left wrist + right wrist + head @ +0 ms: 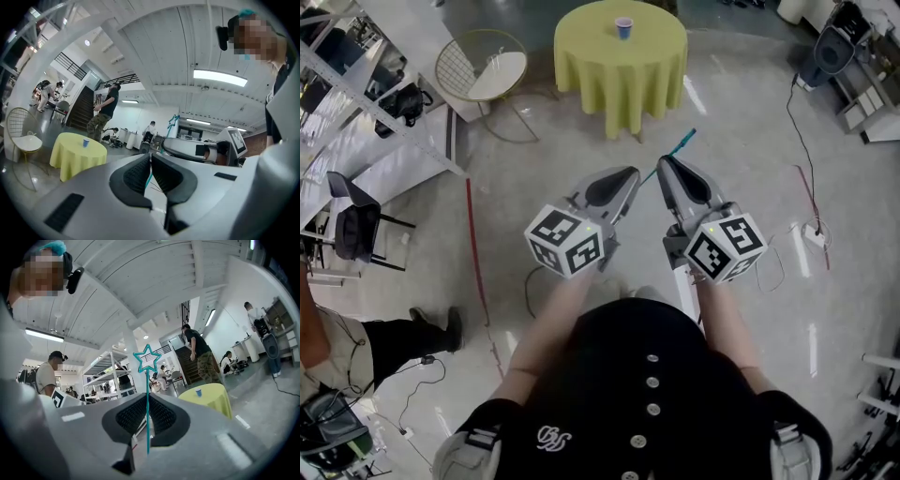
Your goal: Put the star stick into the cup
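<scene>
My right gripper (662, 161) is shut on the teal star stick (680, 145), which points up and away toward the table. In the right gripper view the stick (147, 380) stands upright between the shut jaws, its star above them. The blue cup (623, 28) stands on a round yellow-green table (619, 84) some way ahead across the floor. It also shows as the cup (198, 392) and cup (86, 142). My left gripper (633, 173) is beside the right one, jaws shut with nothing gripped. A teal sliver of the stick (149, 178) shows through their slit.
A wire chair (483, 66) with a white seat stands left of the table. A black chair (356, 230) and shelving are at far left. A person (199, 352) stands near the table. Cables (806, 178) trail over the floor on the right, near a speaker (830, 52).
</scene>
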Motion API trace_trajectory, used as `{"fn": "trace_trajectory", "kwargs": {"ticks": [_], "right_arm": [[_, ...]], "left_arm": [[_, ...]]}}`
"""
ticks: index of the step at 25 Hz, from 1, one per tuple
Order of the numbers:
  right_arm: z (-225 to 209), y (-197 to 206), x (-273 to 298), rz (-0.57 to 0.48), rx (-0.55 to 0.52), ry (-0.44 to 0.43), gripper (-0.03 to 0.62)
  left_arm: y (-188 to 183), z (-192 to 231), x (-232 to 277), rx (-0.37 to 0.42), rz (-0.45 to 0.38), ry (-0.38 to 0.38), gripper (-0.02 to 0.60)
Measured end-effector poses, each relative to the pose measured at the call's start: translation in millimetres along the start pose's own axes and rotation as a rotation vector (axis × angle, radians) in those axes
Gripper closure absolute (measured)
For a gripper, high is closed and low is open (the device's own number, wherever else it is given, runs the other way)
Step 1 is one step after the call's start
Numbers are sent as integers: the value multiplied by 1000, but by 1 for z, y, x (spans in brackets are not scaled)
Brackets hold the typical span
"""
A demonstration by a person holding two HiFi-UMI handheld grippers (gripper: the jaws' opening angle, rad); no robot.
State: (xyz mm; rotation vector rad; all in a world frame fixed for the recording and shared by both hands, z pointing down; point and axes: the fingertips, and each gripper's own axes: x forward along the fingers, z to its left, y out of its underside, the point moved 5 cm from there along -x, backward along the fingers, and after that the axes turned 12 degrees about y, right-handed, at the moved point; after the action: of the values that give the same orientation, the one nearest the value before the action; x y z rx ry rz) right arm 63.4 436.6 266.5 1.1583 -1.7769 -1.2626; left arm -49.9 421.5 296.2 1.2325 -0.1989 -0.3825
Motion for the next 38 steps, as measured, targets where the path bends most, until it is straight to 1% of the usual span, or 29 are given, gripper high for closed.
{"fn": "trace_trajectory", "kwargs": {"ticks": [8, 13, 17, 22, 26, 33, 38], "right_arm": [[13, 5, 3, -1, -45, -3, 577], [16, 10, 7, -3, -30, 16, 577], [22, 11, 14, -12, -38, 10, 577], [25, 9, 20, -34, -37, 45, 577], [18, 15, 21, -34, 27, 62, 577], [14, 16, 48, -19, 26, 53, 577], [-10, 16, 81, -9, 20, 46, 577]], "left_arm": [[-1, 4, -8, -2, -3, 14, 560], [-3, 10, -15, -2, -6, 19, 560], [-6, 17, -20, 1, -4, 35, 561], [-9, 29, -29, -5, 0, 48, 561], [-9, 35, -30, -26, -5, 53, 561], [-13, 59, -21, -41, -8, 61, 560], [-14, 93, -1, -42, 1, 43, 560]]}}
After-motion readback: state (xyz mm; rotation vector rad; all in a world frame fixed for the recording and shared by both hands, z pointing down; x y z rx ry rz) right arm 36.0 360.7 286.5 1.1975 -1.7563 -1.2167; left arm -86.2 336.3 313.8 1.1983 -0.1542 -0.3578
